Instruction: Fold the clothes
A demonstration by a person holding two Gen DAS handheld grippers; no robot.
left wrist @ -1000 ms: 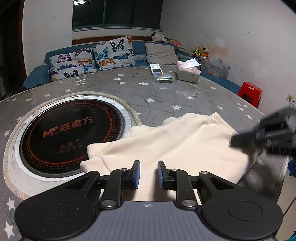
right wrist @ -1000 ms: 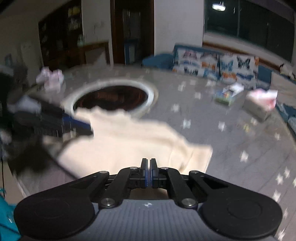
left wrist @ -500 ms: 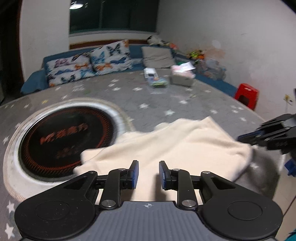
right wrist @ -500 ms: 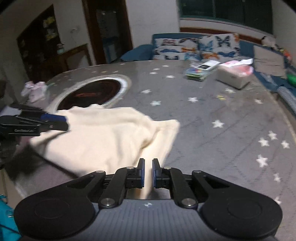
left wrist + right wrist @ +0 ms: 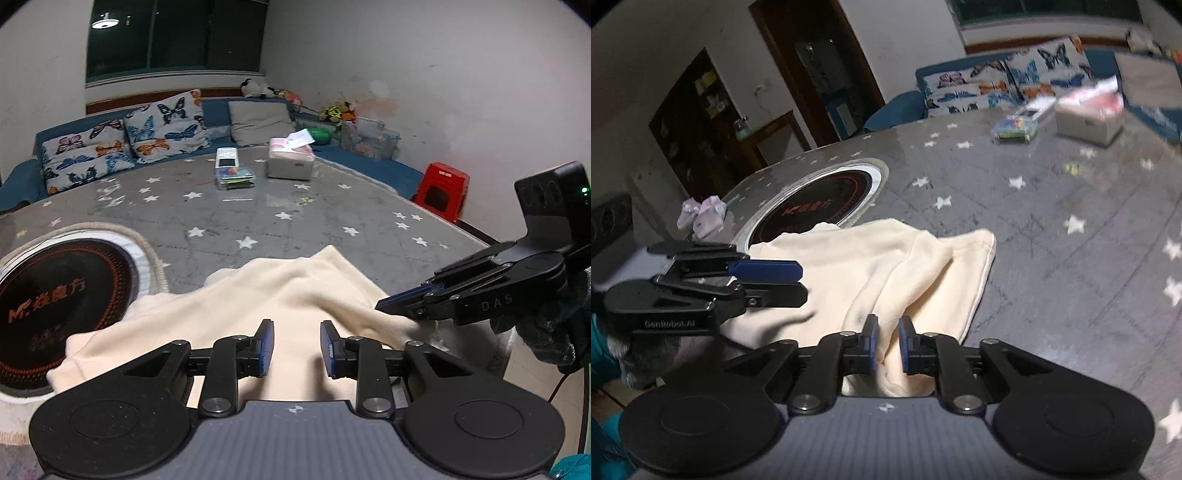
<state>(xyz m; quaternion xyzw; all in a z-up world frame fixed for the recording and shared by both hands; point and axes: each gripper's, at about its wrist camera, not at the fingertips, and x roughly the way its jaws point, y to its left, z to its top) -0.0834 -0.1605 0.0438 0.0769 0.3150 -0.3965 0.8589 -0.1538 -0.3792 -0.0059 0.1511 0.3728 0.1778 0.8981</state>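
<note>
A cream garment [image 5: 258,306] lies crumpled at the near edge of the grey star-patterned table [image 5: 258,218], partly over the round black cooktop [image 5: 55,302]. It also shows in the right wrist view [image 5: 886,266]. My left gripper [image 5: 296,347] is open, just above the cloth near its front edge. My right gripper [image 5: 886,341] is open with a fold of the cloth's near corner between its jaws. The right gripper also shows in the left wrist view [image 5: 402,302] at the garment's right corner. The left gripper shows in the right wrist view [image 5: 775,280] at left.
A tissue box [image 5: 291,162] and a flat packet with a phone [image 5: 232,173] sit at the far side of the table. A sofa with butterfly cushions [image 5: 122,144] lies behind. A red stool [image 5: 441,192] stands at right. Pink packets [image 5: 701,216] sit by the cooktop.
My right gripper has opened from shut and moved in to the garment's right corner. My left gripper has opened a little wider. The cloth's right side has bunched up.
</note>
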